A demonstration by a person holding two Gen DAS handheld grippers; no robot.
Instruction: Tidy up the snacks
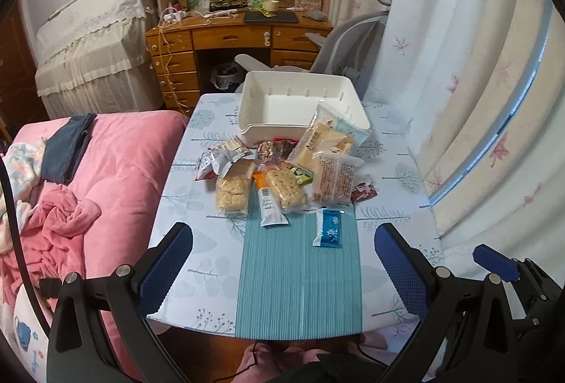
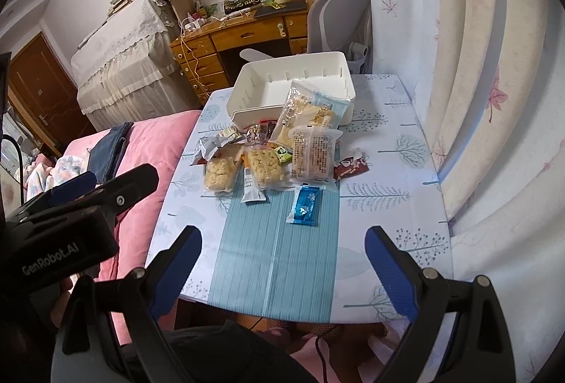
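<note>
An empty white bin (image 1: 268,132) (image 2: 243,116) stands at the far end of the small table (image 1: 197,142). Several snack packs lie piled in front of it: two puffed-rice bars (image 1: 231,188) (image 2: 219,175), a large bread pack (image 1: 323,142) (image 2: 305,116), a clear printed pack (image 1: 333,178) (image 2: 312,155) and a white tube pack (image 1: 270,206). A blue packet (image 1: 329,228) (image 2: 305,204) lies alone on the teal runner (image 1: 300,277). My left gripper (image 1: 282,234) hangs open above the near table edge, holding nothing. My right gripper (image 2: 282,238) is open too, well short of the snacks.
A pink bed (image 1: 116,164) with crumpled clothes presses against the table's left side. Curtains (image 1: 459,82) hang close along the right. Behind the bin stand a grey office chair (image 1: 353,33) and a wooden desk (image 1: 229,36). A person's knees show below the near edge.
</note>
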